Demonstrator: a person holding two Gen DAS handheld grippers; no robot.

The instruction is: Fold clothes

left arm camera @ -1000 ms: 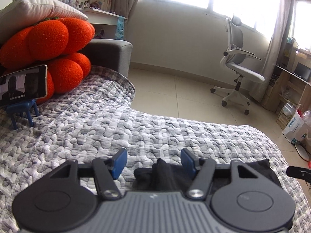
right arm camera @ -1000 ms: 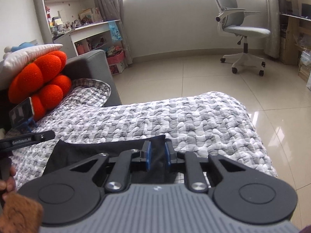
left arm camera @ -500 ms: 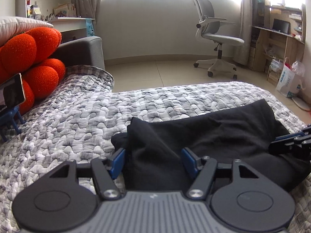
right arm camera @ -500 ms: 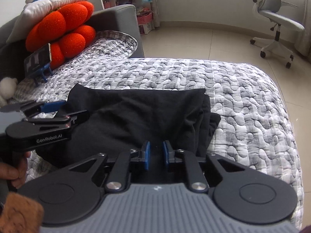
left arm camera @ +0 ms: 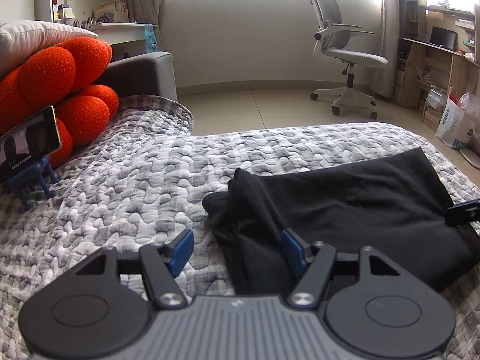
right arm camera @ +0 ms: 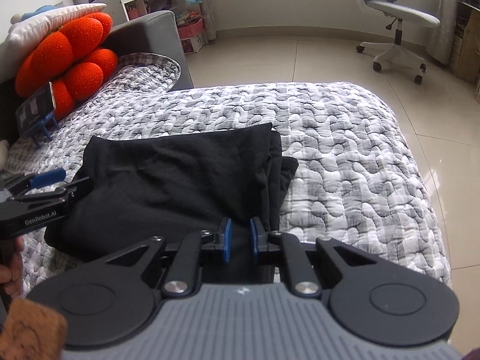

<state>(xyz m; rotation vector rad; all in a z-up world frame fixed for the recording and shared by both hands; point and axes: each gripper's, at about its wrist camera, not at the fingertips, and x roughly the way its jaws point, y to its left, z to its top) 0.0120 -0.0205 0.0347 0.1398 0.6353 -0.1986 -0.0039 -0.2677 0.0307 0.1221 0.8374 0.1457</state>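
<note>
Since a second ago, both of your grippers have come down with the black fabric garment point(right arm camera: 180, 177), which was bunched just ahead of the fingers then and now lies spread across the bed.

Your right gripper point(right arm camera: 239, 238) has its blue pads close together, and the jaws are closing, with a fold of the garment's near edge between them. Your left gripper point(left arm camera: 238, 250) stands with its jaws wide apart: the right-hand blue pad point(left arm camera: 292, 247) lies against the garment's left edge, while the left-hand pad hangs over bare quilt, so it grips nothing. In the right wrist view that same gripper shows at the garment's left side, with your hand point(right arm camera: 10, 270) on its handle.

Outward from there, the garment sits folded on the grey-and-white pebble-patterned quilt point(right arm camera: 345, 156), with extra layers stacked along its right side. Further off, by the grey sofa arm point(left arm camera: 141, 72), a dark-screened phone point(left arm camera: 28, 139) leans on a small blue stand in front of a knobbly orange plush cushion point(left arm camera: 60, 81). Beyond the bed, a grey swivel office chair point(left arm camera: 345, 54) stands on the pale tiled floor point(right arm camera: 285, 57).
</note>
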